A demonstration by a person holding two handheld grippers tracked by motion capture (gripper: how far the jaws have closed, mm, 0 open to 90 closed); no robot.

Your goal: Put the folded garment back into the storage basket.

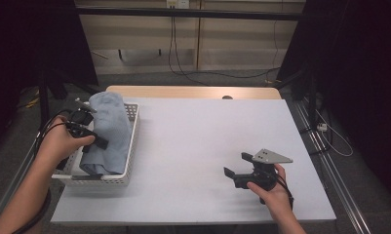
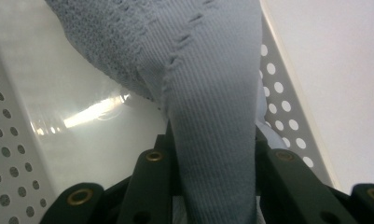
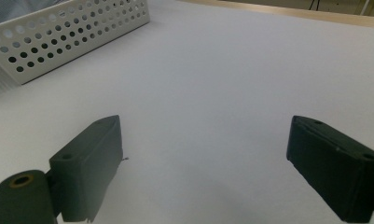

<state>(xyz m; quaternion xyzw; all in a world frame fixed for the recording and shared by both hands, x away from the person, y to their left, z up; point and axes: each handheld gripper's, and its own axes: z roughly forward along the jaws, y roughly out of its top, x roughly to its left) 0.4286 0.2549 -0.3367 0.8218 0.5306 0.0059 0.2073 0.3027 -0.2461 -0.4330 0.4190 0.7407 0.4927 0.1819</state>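
A light blue towel [image 1: 111,127] lies bunched in a white perforated basket [image 1: 101,181] at the table's left side. My left gripper [image 1: 94,125] reaches in from the basket's left and is shut on the towel. In the left gripper view a fold of the towel [image 2: 208,70] is pinched between the two black jaws of my left gripper [image 2: 212,156], with the basket's dotted wall [image 2: 287,107] to the right. My right gripper [image 1: 237,164] rests low over the white table at the front right, jaws wide apart with nothing between them. In its own view my right gripper [image 3: 203,140] faces the basket [image 3: 68,32].
The white table surface [image 1: 207,131] stretches between the basket and the right hand. A wooden strip [image 1: 193,91] runs along the far edge. Cables hang on the wall behind. Dark stands flank both sides of the table.
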